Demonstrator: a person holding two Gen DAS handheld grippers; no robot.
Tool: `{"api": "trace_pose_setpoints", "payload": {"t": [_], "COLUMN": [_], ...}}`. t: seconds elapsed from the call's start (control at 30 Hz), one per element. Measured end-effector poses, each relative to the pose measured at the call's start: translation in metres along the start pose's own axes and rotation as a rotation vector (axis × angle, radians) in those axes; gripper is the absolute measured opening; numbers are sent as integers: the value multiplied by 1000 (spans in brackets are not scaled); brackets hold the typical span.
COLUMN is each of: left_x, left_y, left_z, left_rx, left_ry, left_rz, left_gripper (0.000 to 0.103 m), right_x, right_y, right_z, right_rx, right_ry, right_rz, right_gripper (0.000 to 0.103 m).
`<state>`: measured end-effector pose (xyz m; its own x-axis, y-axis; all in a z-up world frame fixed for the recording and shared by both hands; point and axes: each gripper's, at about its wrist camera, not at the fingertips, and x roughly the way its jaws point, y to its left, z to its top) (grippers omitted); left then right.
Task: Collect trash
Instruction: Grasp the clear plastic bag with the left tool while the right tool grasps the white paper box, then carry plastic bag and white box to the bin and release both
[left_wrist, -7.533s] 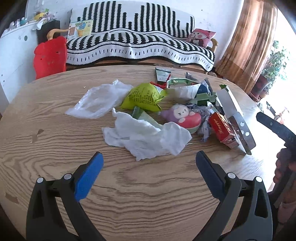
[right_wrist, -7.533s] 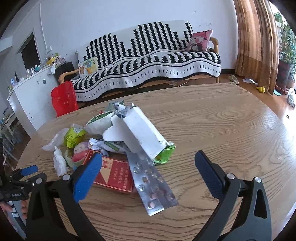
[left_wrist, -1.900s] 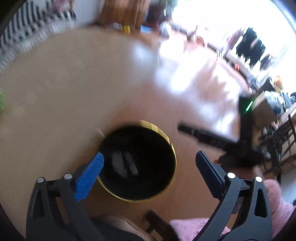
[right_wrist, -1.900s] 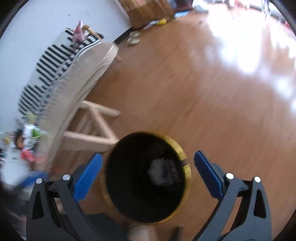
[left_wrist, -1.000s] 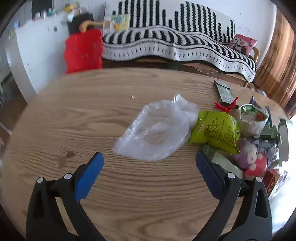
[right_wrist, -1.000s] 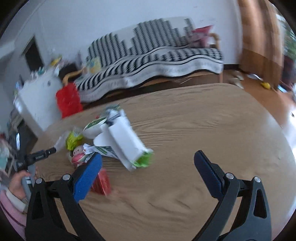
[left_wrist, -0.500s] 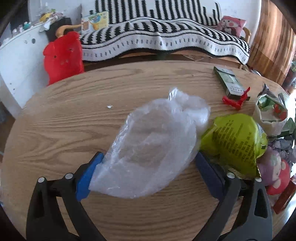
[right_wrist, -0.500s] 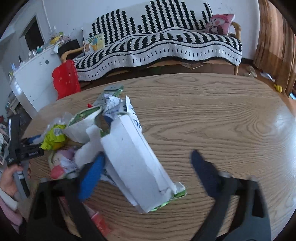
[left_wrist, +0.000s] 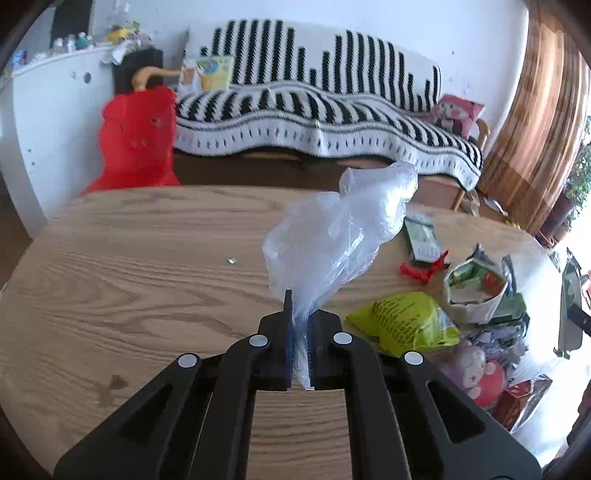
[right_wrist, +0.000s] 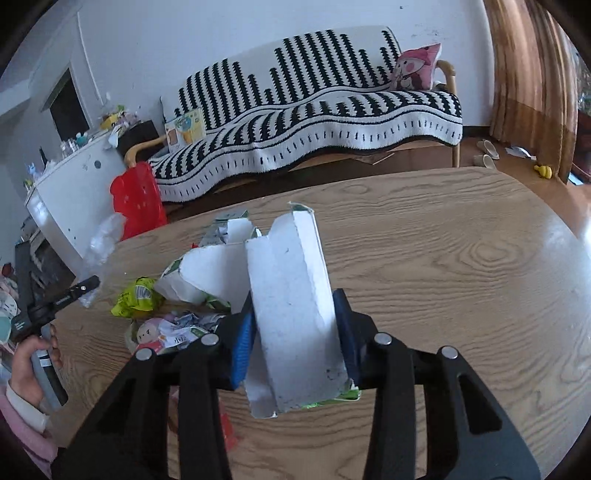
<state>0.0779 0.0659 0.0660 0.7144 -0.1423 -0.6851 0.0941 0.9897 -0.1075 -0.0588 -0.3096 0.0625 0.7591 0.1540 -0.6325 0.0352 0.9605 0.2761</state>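
My left gripper is shut on a corner of a clear plastic bag, which hangs crumpled above the wooden table. In the right wrist view that same left gripper holds the bag at the left, with a person's hand behind it. My right gripper has its jaws closing on a torn white carton, and both blue pads touch its sides. The carton lies on the trash pile: a yellow-green snack bag, a torn paper cup and a pink toy packet.
A green packet and a red scrap lie behind the pile, a red box at its near right. Beyond the table stand a striped sofa, a red plastic stool and a white cabinet.
The left jaws closed on the plastic bag and raised it off the table. The right jaws narrowed from wide open until they touched the white carton's sides.
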Motion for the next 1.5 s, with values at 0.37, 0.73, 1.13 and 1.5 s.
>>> {"api": "trace_pose_setpoints", "payload": {"t": [0.37,0.73,1.13,1.5], "left_x": [-28,-29,-72,-147], "left_y": [8,16,-90,-366], "left_z": [-9,-12,-23,-122], "left_rx": [-51,-70,98,614], "left_ry": [-18,-6,-40,90], "left_rz": [-14,-14,-183,-584], "left_gripper": [5,5,5,5], "right_x": [-9,-4,-55,-251], "right_y": [-13,-7,-16,-145], "right_z": [-8,-10,-5,-111], "right_rx": [77,58,161,343], "right_ry": [20,49,-91,-343], "right_rz": [-1,-2,75,-45], "right_gripper": [40,41,41,41]}}
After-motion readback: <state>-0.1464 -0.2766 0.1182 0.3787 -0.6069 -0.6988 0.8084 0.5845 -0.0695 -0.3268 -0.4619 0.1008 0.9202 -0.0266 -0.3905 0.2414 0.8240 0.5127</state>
